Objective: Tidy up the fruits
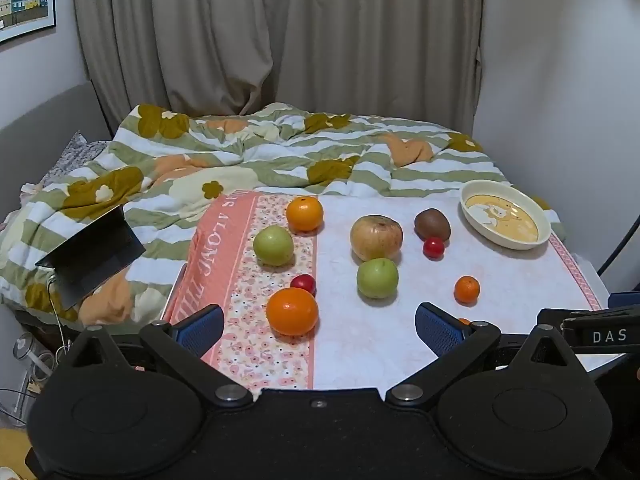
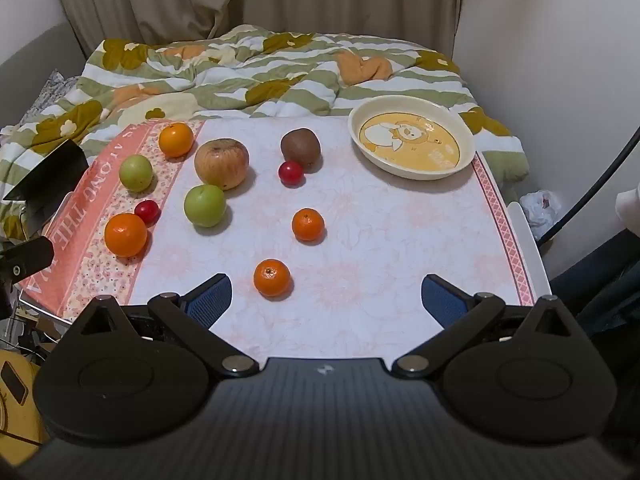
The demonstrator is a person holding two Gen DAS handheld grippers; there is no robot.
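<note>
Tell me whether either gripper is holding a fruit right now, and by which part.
Nothing is held. The left gripper and the right gripper are both open above the table, with nothing between their fingers, and the dish is empty.

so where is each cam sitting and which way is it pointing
Left wrist: on the left gripper, over the table's near left part, facing the bed and curtain; its open blue fingers frame a large orange, and the right gripper's black body shows at the right edge.
Right wrist: on the right gripper, further right, same facing; its open fingers sit by a small mandarin, with the plate ahead to the right.
Shared: tablecloth, plate, brown apple, kiwi, and the quilt.
</note>
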